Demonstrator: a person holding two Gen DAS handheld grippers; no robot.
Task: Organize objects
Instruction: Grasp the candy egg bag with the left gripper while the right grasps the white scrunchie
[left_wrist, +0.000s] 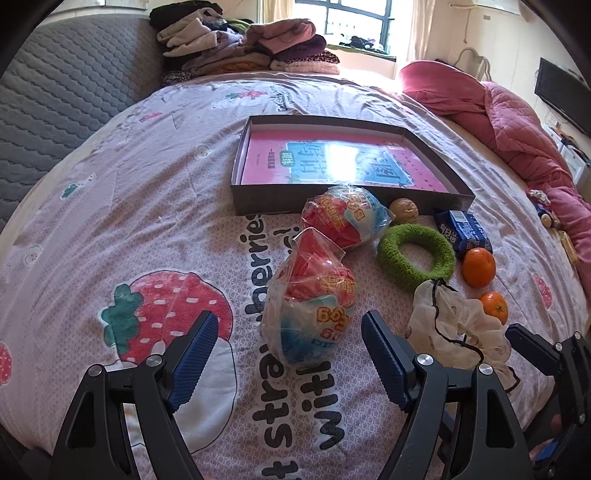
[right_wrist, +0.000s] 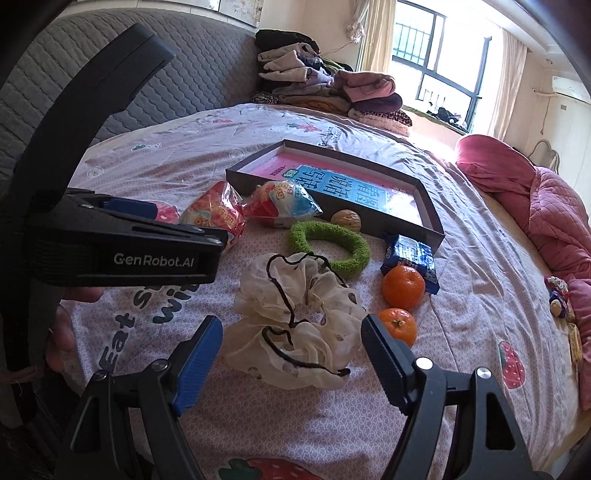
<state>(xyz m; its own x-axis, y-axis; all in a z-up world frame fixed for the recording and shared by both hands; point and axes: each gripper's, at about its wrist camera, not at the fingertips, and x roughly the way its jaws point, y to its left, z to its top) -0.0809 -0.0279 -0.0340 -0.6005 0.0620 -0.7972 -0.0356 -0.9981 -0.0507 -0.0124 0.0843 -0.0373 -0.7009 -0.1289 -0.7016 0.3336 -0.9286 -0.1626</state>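
Both the left gripper (left_wrist: 288, 354) and right gripper (right_wrist: 291, 354) gaped empty over the bed (left_wrist: 110, 221), where snack bag (left_wrist: 310, 314) and scrunchie (right_wrist: 295, 317) lay short of the box (left_wrist: 258, 205) (slippery plastic might squirt free).

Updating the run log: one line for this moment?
left gripper: open, before snack bag | right gripper: open, over scrunchie | box: only book

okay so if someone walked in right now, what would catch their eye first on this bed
Probably the shallow dark box mid-bed, holding a pink and blue book. Loose items cluster in front of it: two plastic-wrapped snack packs, a green fuzzy ring, two oranges and a cream scrunchie. Both the left gripper and right gripper are open.
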